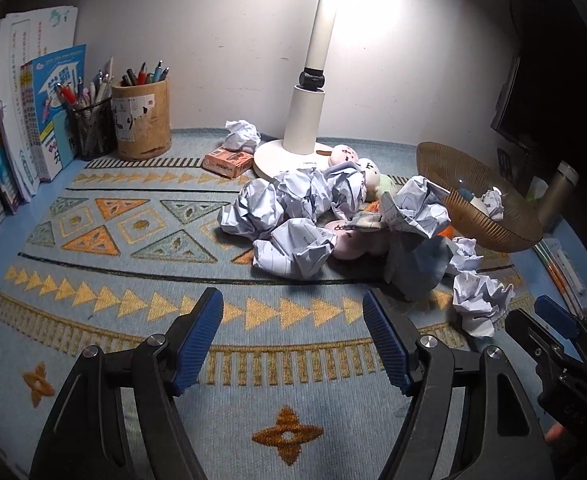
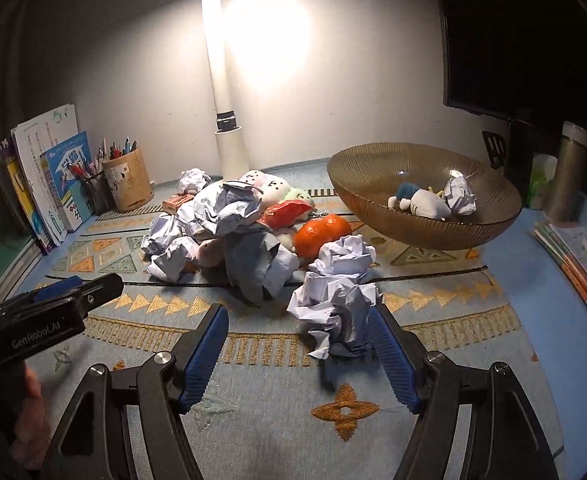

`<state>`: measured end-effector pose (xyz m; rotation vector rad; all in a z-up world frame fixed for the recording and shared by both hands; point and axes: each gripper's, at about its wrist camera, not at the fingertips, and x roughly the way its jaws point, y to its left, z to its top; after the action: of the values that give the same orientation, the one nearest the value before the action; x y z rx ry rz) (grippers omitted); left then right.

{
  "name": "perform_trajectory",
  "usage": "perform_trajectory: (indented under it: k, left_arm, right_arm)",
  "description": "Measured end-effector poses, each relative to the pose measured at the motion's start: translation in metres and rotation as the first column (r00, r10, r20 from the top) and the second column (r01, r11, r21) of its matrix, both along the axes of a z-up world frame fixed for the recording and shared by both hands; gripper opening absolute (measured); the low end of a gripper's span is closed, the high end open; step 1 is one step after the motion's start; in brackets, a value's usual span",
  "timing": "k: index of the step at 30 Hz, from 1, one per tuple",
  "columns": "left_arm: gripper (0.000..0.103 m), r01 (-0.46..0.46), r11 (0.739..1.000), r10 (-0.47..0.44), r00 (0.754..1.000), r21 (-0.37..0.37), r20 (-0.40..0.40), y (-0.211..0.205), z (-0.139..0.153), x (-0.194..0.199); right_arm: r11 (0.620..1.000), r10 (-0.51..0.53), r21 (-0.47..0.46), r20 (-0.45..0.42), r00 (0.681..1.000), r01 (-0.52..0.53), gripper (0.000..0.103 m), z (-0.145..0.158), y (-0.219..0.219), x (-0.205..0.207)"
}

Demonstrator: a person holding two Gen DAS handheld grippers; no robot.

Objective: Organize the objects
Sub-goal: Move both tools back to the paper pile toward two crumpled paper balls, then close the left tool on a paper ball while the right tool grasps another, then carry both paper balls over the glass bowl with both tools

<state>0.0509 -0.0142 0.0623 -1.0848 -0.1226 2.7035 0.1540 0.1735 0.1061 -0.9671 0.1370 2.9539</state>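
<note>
Paper balls (image 1: 293, 216) crowd mid-counter; bare mat (image 1: 133, 248) lies leftward. Left tool (image 1: 293, 340) gapes empty; right tool (image 2: 299, 344), open, flanks one crumple (image 2: 333, 308).

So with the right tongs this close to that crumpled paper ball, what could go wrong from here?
1. The paper ball sits off-centre, against one finger of the open right tongs; closing may push it aside instead of gripping it.
2. The brown bowl looks shallow, so light paper dropped in could bounce out.
</note>
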Motion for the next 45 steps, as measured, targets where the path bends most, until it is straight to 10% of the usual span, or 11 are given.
perform_trajectory:
  k: [13, 19, 36, 45]
  left_arm:
    - [0.069, 0.030, 0.999, -0.027, 0.994, -0.023, 0.109, 0.028, -0.031, -0.078]
    - [0.033, 0.038, 0.999, -0.037, 0.993, -0.012, 0.113, 0.028, -0.031, -0.081]
    - [0.031, 0.095, 0.991, -0.092, 0.995, 0.090, -0.036, 0.050, 0.037, 0.022]
    - [0.031, 0.248, 0.964, -0.237, 0.965, 0.098, -0.112, 0.145, 0.079, -0.025]
  right_arm:
    - [0.998, 0.060, 0.003, 0.213, 0.975, -0.062, 0.071, -0.030, 0.014, -0.052]
    - [0.997, 0.073, -0.005, 0.244, 0.967, -0.074, 0.063, -0.040, 0.017, -0.066]
    - [0.996, 0.065, -0.058, 0.039, 0.997, -0.063, 0.051, 0.031, 0.072, -0.006]
    - [0.995, -0.089, -0.056, -0.074, 0.993, 0.085, 0.052, 0.079, 0.149, -0.040]
